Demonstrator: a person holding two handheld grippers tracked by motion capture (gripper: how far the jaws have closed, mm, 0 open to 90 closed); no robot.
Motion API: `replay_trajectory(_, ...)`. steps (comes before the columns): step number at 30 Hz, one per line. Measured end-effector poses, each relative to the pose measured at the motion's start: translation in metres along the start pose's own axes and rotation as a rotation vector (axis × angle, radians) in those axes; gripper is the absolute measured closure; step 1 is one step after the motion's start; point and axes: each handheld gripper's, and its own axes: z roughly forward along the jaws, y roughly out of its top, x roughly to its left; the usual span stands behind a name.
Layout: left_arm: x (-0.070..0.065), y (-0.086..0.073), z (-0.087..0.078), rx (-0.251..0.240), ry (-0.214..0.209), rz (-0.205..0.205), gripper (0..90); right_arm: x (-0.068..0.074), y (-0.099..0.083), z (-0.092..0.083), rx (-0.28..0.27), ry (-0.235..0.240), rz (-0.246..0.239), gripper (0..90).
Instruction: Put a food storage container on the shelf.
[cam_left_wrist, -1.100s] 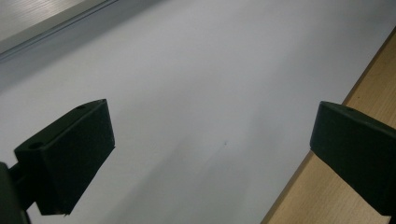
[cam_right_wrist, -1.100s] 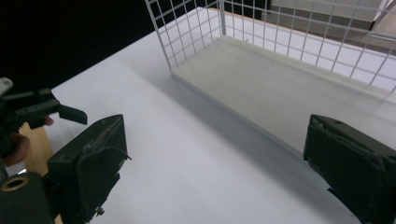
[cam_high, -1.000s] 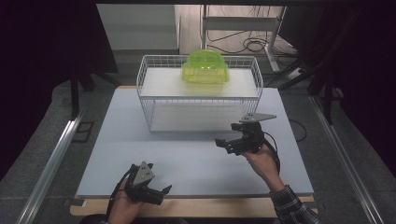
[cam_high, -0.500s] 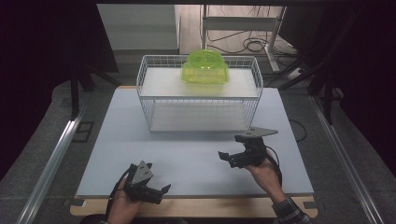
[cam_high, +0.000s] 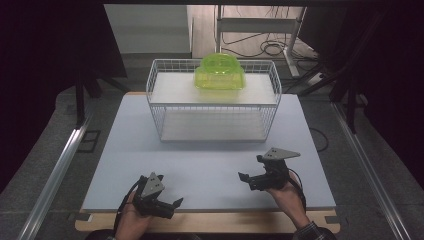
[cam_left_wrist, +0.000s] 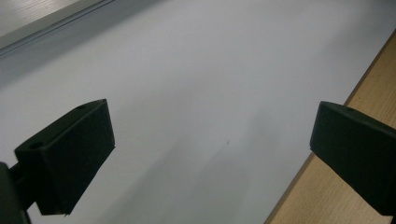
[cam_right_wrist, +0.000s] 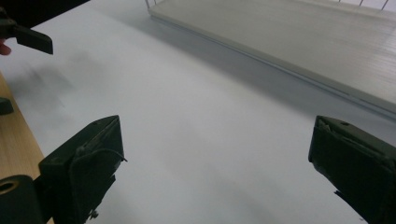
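Grippers, left (cam_high: 172, 204) and right (cam_high: 245, 177), held wide open and empty above white mat (cam_high: 210, 165), near wire basket (cam_high: 214, 107).

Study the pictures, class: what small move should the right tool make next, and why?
Probably set the right tool down on the white mat. Its jaws stand open with nothing between them, it sits low near the table's front edge, well short of the wire rack, and the green container already rests on the rack's top shelf. The left tool is likewise open and low.
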Motion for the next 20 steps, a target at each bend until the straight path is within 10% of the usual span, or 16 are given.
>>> replay_trajectory(20,0.001,0.000,0.001,0.004,-0.002,0.003,0.0,0.001,-0.029,0.006,0.096,-0.040,0.012,1.9)
